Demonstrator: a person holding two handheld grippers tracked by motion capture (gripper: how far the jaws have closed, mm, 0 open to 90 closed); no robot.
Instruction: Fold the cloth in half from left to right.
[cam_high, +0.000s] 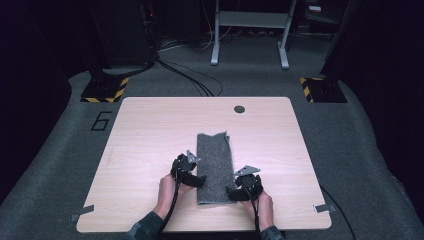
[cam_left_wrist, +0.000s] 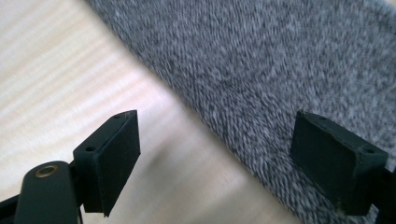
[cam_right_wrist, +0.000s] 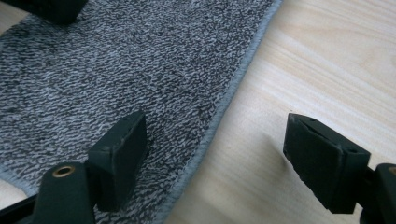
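Note:
A grey towel (cam_high: 215, 167), folded into a long narrow strip, lies flat on the wooden table (cam_high: 150, 130), running from the middle toward the front edge. My left gripper (cam_high: 196, 180) is at the strip's left edge near the front, open. In the left gripper view the towel (cam_left_wrist: 261, 70) has its edge between the jaws of the left gripper (cam_left_wrist: 217, 154), with nothing pressed. My right gripper (cam_high: 235, 192) is at the towel's right front edge, also open. In the right gripper view the hemmed edge of the towel (cam_right_wrist: 116, 70) runs between the jaws of the right gripper (cam_right_wrist: 215, 156).
A round cable hole (cam_high: 239, 109) sits near the table's far edge. Bits of tape (cam_high: 325, 207) mark the front corners. Beyond the table are a grey desk frame (cam_high: 250, 30), hazard-striped stand bases (cam_high: 105, 90) and cables (cam_high: 195, 80) on the carpet.

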